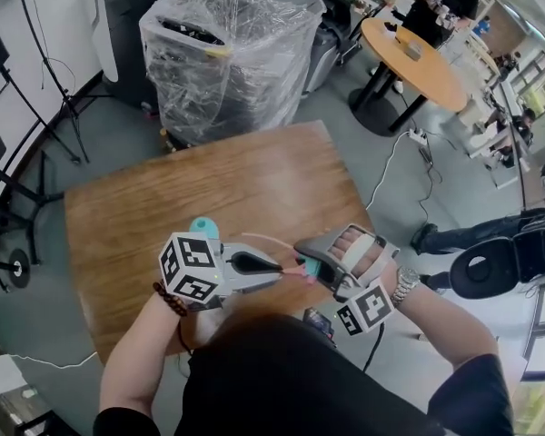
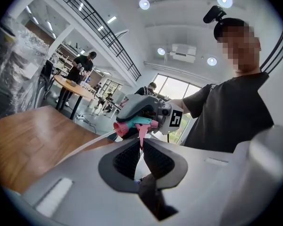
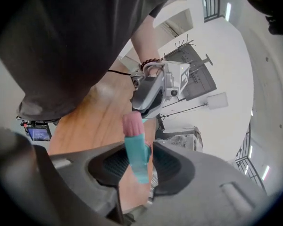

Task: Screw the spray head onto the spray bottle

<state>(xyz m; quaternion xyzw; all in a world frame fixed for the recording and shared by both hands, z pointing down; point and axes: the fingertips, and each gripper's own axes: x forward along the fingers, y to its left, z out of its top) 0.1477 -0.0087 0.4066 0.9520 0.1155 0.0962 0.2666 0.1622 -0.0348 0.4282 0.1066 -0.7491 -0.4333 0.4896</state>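
The screwing looks not yet begun: the spray head (image 1: 307, 268) hangs in the air over the near edge of the table (image 1: 209, 180) with its pale dip tube (image 2: 92, 142) bare, and no bottle is surely in view (a teal thing (image 1: 204, 228) lying on the table might be it, I cannot tell). The left gripper (image 2: 142, 147) is fully closed, pinching the tip of the pink trigger. The right gripper (image 3: 140, 161) stands about half open with its pads against the teal body.
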